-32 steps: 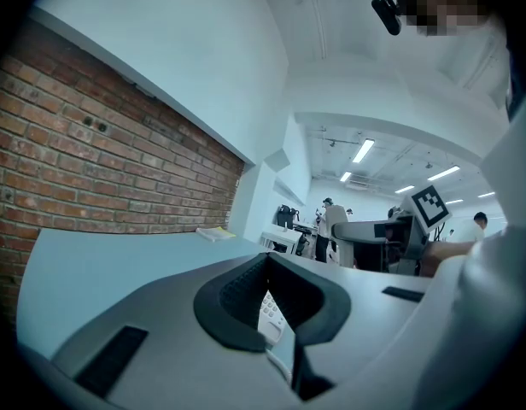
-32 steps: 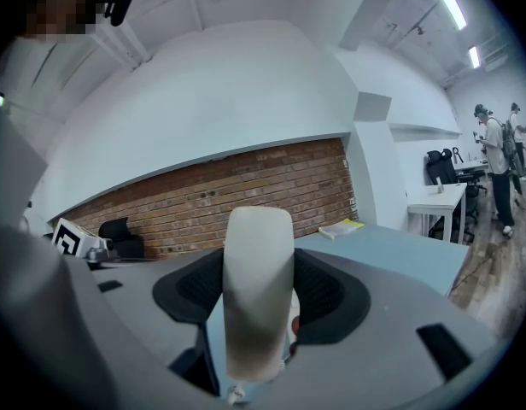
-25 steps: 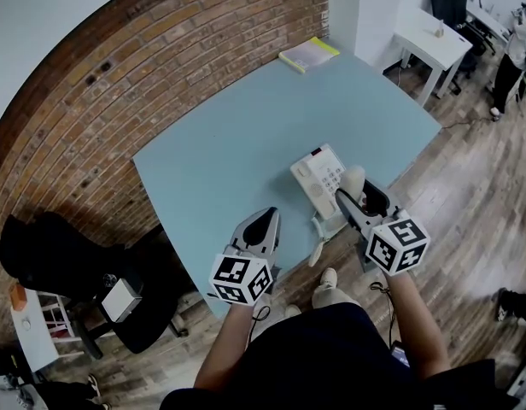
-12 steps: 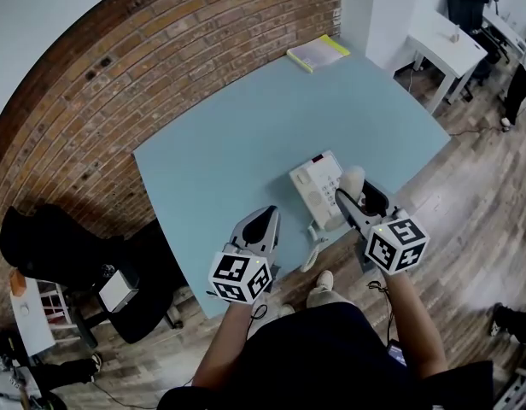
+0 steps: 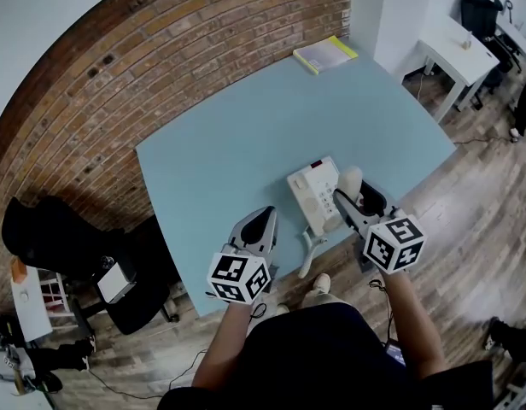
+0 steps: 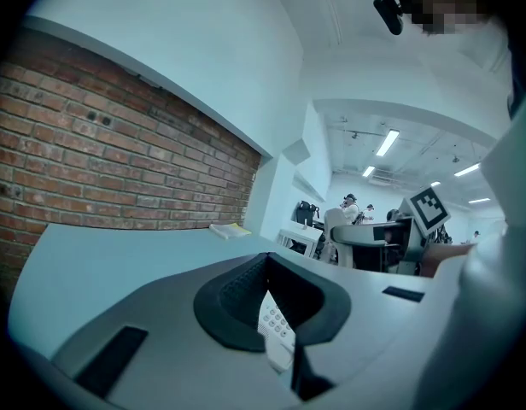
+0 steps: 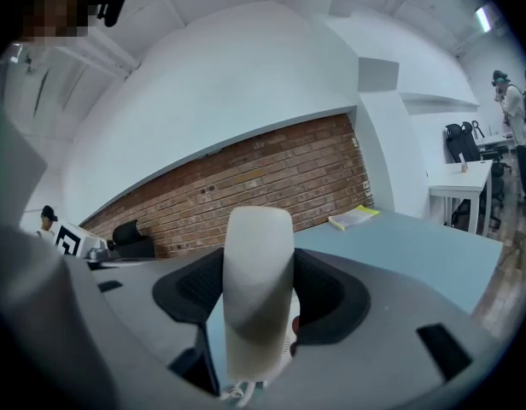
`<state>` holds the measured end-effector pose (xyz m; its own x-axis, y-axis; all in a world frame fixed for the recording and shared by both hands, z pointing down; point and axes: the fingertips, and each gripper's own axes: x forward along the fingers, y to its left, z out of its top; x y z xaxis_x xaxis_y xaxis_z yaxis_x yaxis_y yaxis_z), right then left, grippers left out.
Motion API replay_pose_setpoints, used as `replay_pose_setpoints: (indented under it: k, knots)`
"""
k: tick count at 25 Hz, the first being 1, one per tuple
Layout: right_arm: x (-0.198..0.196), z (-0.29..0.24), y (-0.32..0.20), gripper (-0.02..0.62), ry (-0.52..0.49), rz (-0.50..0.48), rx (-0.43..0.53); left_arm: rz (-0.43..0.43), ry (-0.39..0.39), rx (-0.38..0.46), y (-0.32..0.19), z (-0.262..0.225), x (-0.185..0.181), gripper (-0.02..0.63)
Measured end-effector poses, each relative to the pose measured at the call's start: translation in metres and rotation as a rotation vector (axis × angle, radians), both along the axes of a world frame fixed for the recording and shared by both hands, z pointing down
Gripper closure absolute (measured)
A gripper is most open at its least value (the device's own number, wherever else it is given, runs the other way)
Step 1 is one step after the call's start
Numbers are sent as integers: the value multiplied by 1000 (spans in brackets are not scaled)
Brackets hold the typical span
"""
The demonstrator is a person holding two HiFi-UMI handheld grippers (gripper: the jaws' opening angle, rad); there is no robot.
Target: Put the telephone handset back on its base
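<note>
Little has moved: your right gripper (image 5: pixel 355 202) still clamps the handset (image 5: pixel 351 180) just right of the base (image 5: pixel 312 196), so it isn't seated. Your left gripper (image 5: pixel 261 222), jaws together and empty, hovers left of the base.

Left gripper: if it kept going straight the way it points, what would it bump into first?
Most likely the white push-button telephone base: in its own view the left gripper has those keys just ahead, on the pale blue table. Depth is unclear, so it might pass beside it and touch the tabletop instead.
</note>
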<state>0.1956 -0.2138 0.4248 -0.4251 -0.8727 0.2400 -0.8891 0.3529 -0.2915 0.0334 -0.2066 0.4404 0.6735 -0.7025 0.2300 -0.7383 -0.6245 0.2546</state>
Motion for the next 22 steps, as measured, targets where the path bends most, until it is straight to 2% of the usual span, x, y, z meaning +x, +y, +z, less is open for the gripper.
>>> replay_pose_setpoints:
  k: [14, 22]
  knots:
    - [0, 26, -9, 348, -9, -95, -46, -77, -31, -12, 2, 9, 6, 597]
    - [-7, 45, -11, 348, 19, -104, -96, -75, -47, -37, 2, 19, -1, 597]
